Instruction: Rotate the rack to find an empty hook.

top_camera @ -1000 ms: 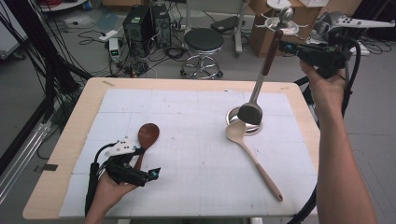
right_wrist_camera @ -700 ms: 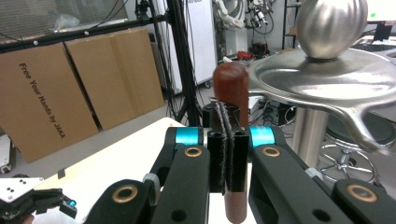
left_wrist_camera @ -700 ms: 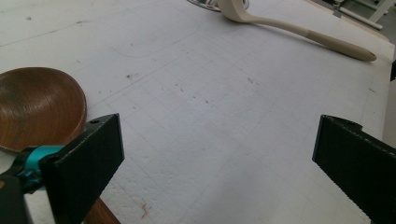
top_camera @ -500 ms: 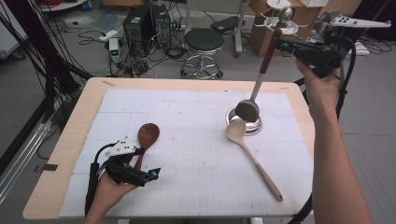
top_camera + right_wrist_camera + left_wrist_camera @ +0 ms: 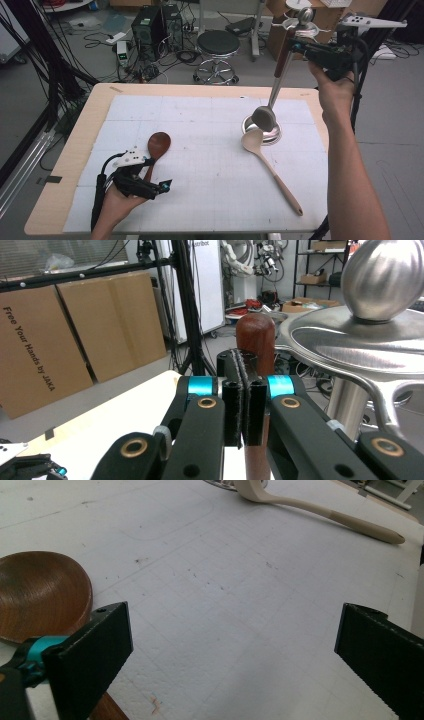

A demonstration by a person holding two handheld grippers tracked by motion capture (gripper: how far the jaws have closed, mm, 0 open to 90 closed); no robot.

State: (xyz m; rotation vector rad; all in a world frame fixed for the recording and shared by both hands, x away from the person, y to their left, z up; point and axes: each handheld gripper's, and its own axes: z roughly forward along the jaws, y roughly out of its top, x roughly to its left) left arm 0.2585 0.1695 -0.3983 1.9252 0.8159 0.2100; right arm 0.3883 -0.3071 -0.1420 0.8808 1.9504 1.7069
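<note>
In the high view, the right tool [image 5: 296,46] sits at the upper right of the frame, raised well above the counter [image 5: 65,165], its jaws clamped on the reddish-brown wooden handle of a long steel ladle [image 5: 274,92]. The ladle hangs steeply down and to the left, and its round bowl is over a small shiny metal dish [image 5: 274,134] at the right of centre; whether the bowl touches the dish cannot be told from this angle. In the right gripper view the rounded handle end stands just behind the closed pads at mid-frame. A pale wooden spoon [image 5: 272,170] lies on the white gridded mat [image 5: 210,165], its bowl just beside the dish and its handle running toward the lower right. At the lower left, the left tool [image 5: 150,186] rests low on the mat with jaws wide apart and nothing between them, next to a dark brown wooden spoon [image 5: 158,145], whose bowl shows at the left edge of the left gripper view.
</note>
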